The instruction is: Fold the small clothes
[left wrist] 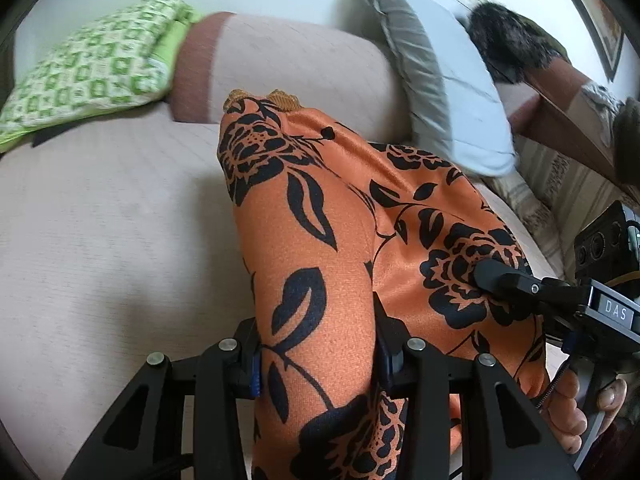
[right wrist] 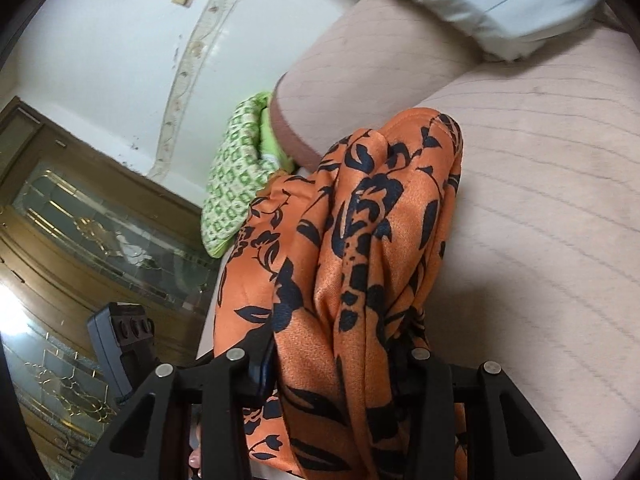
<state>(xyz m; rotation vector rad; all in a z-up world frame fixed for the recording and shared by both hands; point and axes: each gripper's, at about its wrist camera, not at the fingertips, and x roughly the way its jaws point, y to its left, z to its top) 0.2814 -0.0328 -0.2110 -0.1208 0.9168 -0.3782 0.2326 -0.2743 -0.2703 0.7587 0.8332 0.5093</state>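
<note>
A pale pink ribbed sofa [left wrist: 100, 208] fills the background. A green-and-white patterned cushion [left wrist: 92, 64] leans at its backrest, a grey-and-white pillow [left wrist: 444, 92] farther along. A wooden door with leaded glass [right wrist: 80, 224] stands beside the white wall [right wrist: 120, 40].

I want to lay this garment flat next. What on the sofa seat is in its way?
Nothing visible. The orange floral garment, pinched in both the left gripper and right gripper, hangs over bare sofa seat. The green patterned cushion sits off at the seat's end.

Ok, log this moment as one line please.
step: folding | left gripper: shut on orange floral garment | right gripper: shut on garment | garment: bunched, draped over sofa | green pillow: apart
</note>
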